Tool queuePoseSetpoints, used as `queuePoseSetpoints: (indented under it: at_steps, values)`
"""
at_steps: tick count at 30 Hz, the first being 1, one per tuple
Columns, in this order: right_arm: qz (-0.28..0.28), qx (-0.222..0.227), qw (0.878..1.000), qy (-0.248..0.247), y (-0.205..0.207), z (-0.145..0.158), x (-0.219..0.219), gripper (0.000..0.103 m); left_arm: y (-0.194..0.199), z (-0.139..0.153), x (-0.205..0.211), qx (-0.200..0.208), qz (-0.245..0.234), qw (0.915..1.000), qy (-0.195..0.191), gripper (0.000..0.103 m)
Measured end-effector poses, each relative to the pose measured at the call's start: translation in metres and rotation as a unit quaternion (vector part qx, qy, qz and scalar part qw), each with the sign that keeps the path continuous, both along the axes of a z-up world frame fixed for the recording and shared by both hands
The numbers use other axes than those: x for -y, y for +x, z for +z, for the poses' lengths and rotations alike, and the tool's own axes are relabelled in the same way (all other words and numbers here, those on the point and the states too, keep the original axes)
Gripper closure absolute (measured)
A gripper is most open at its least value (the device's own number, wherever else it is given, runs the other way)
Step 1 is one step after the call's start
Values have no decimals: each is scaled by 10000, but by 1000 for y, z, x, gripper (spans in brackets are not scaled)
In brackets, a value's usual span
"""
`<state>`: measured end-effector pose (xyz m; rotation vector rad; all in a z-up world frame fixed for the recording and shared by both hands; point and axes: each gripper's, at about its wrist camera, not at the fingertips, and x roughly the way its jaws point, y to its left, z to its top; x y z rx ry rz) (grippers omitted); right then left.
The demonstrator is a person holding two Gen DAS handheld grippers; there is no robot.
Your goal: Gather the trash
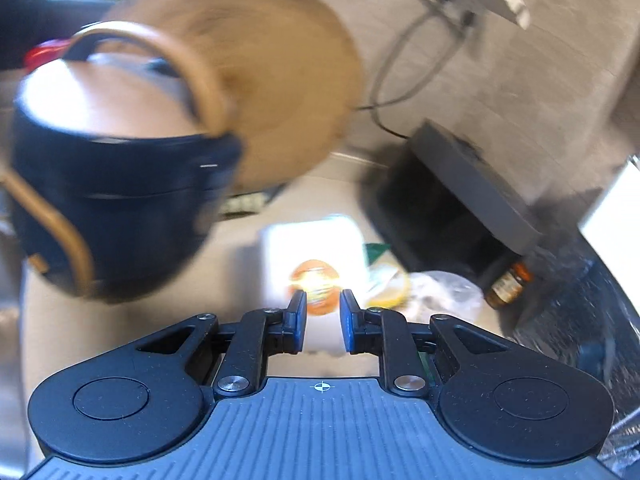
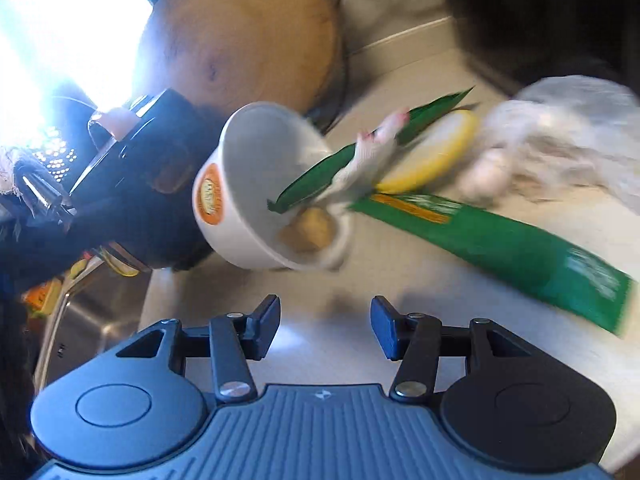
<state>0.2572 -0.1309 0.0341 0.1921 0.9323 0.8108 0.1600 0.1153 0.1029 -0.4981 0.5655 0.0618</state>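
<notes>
Behind the white cup (image 2: 256, 184), a dark blurred claw (image 2: 132, 184).

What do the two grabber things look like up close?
Both look alike. The left gripper and the right gripper each have black jaws with dark blue pads, black link bars with shiny silver screws, two round black discs at the sides and a ribbed grey-blue body with a small white mark in the middle. No cables or sleeves show on them.
</notes>
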Motion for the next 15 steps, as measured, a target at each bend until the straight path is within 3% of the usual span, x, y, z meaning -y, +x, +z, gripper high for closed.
queuePoseSetpoints:
  at_steps: [4,9,11,15]
  values:
    - [-281,221,9994,8,-6,8,34,46,17,5,27,6,-102,9994,323,82]
    - [-666,390,9970,35,-6,8,59,32,42,12,58,-129,-66,9912,1319,82]
    - [-839,586,9947,-129,-10,6,65,20,55,11,66,-267,-18,9862,1635,82]
    - [-1004,1052,9872,-657,-23,-4,67,13,73,5,75,-441,35,9811,1881,82]
